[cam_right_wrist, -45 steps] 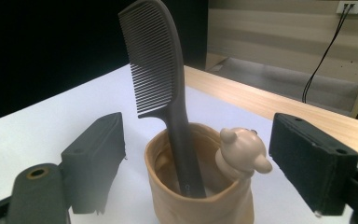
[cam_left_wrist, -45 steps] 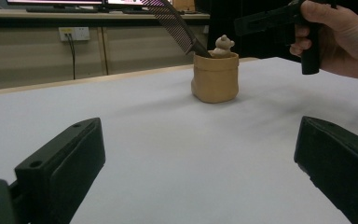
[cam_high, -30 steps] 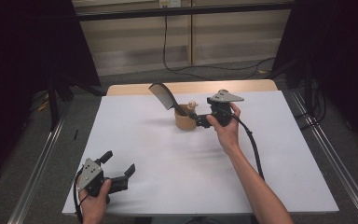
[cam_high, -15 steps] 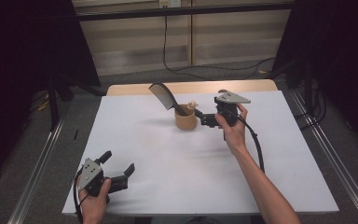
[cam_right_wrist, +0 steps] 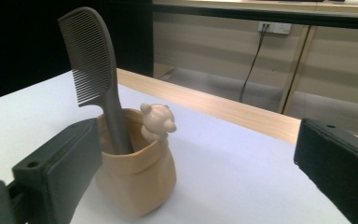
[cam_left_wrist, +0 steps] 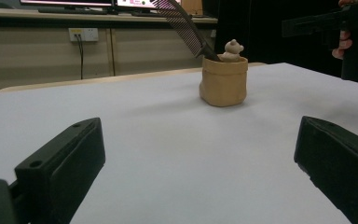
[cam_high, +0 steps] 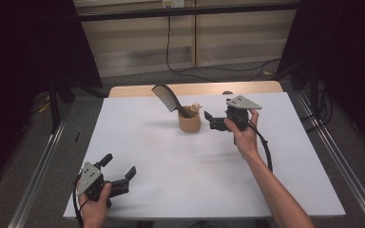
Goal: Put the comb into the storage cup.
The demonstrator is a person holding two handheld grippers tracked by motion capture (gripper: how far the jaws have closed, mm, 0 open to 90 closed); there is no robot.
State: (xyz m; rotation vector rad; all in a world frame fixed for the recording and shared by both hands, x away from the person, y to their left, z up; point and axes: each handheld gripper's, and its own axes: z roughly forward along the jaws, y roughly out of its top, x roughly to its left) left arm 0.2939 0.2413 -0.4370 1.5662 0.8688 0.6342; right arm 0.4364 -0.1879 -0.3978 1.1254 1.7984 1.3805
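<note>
A tan bag-shaped cup [cam_high: 189, 123] stands upright on the white table [cam_high: 275, 156], far centre. A dark comb [cam_high: 168, 98] leans out of it to the left, beside a small bear figure [cam_high: 196, 107] on its rim. My right gripper [cam_high: 208, 119] hovers open just right of the cup, jaws pointing at it with nothing between them. In the right gripper view the cup [cam_right_wrist: 137, 175], comb [cam_right_wrist: 94, 70] and bear [cam_right_wrist: 157, 119] are close ahead. My left gripper [cam_high: 120, 167] rests open near the front left edge; its view shows the cup [cam_left_wrist: 223, 81] far off.
A wooden strip [cam_high: 195, 89] borders the table's far edge. Metal rails [cam_high: 38, 166] run along both sides. The right gripper's cable [cam_high: 266, 147] trails along the forearm. Bare table lies between the two grippers.
My right gripper has drawn back to the right, away from the cup, and now stands apart from it. The cup, comb and left gripper stayed put.
</note>
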